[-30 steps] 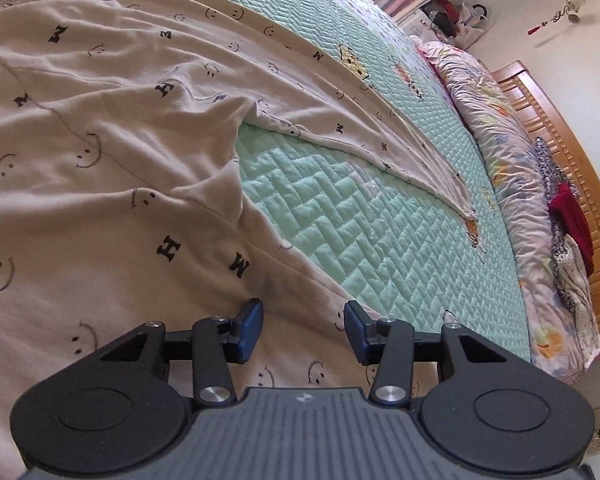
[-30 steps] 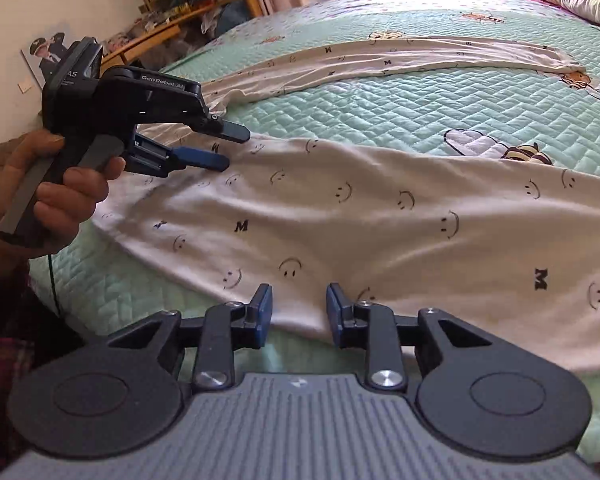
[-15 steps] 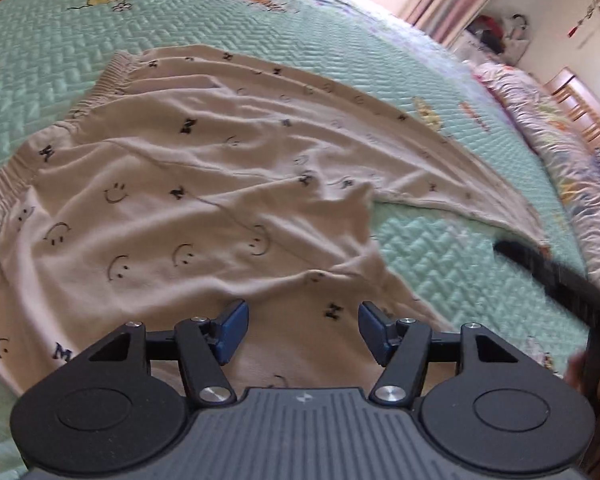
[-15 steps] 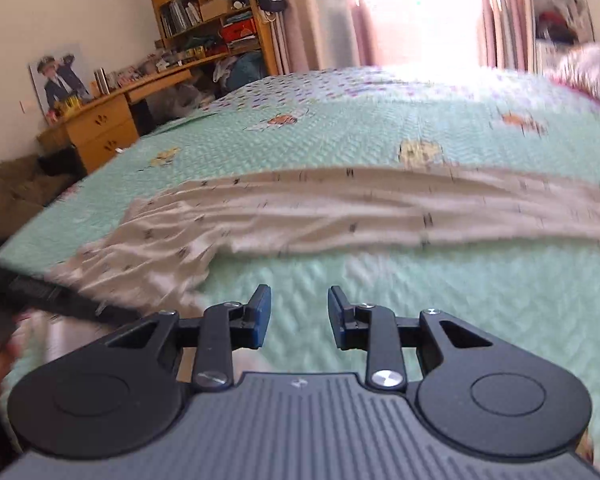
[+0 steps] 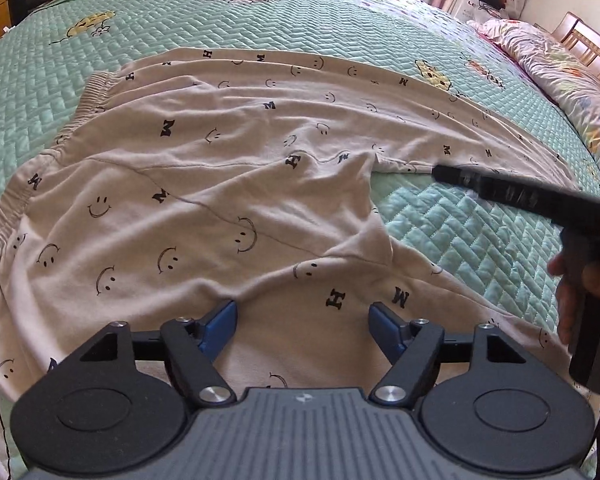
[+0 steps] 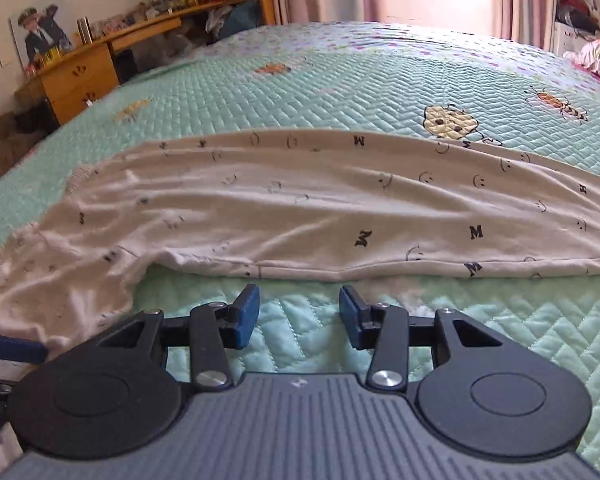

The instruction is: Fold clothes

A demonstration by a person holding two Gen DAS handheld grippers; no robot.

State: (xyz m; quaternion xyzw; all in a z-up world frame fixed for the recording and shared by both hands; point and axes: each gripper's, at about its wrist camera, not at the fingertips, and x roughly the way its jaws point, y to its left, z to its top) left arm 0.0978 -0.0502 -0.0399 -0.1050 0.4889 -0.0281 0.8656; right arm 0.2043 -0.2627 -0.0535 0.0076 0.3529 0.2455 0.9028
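Left gripper hovers over the beige smiley-print trousers, jaws wide after just opening, cloth below but nothing pinched. The trousers lie spread across the green quilt, waistband toward nine o'clock. Right gripper, above bare quilt, jaws half-wide and just opening, empty; a trouser leg at twelve o'clock.

— What's lying on the bed?

— A pair of beige trousers, printed with small black smiley faces and letters M and H. They lie spread flat but creased on the green quilted bedspread.

— How are they laid out?

— The gathered elastic waistband is at the left. One leg stretches long across the quilt; the other runs along the near edge, with bare quilt between them.
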